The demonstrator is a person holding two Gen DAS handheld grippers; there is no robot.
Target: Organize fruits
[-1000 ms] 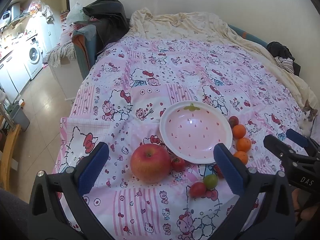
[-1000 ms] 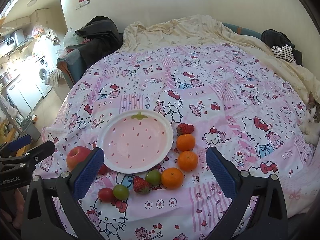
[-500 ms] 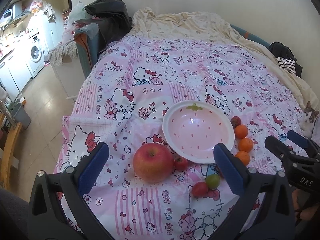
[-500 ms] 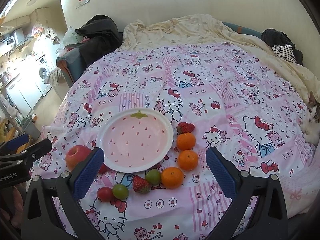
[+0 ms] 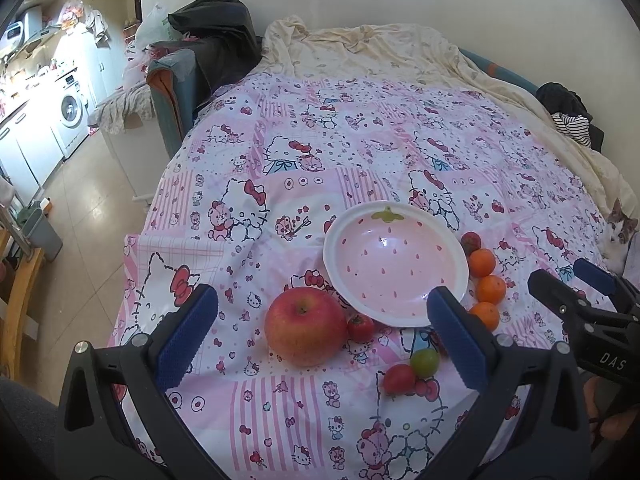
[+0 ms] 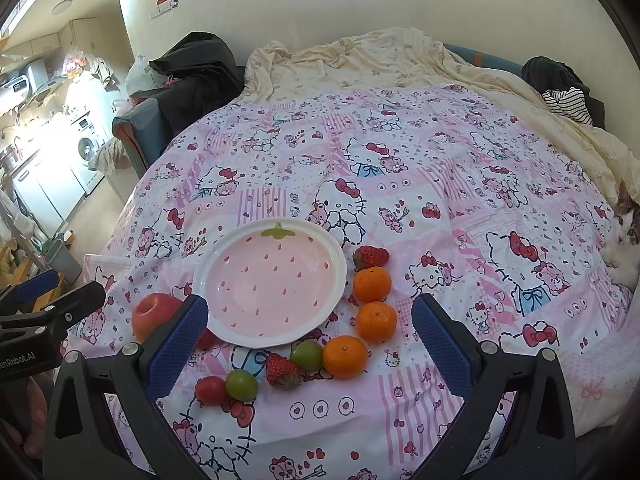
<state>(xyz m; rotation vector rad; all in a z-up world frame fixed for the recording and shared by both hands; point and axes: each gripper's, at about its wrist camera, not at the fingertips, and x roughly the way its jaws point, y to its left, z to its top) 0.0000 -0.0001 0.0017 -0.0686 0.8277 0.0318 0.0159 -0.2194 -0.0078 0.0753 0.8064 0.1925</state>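
While both grippers, left (image 5: 322, 332) and right (image 6: 310, 338), hover spread wide and empty, fruit rings an empty strawberry-patterned plate (image 6: 224, 256) on the bed.

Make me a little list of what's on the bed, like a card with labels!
plate: pink strawberry plate, nothing on it
apple: one red apple, left of the plate
oranges: three, curving round the plate's right side
strawberries: two
small round fruits: two green, two red, near the plate's front edge
left gripper: open, holding nothing
right gripper: open, holding nothing
cat: at the bed's right edge
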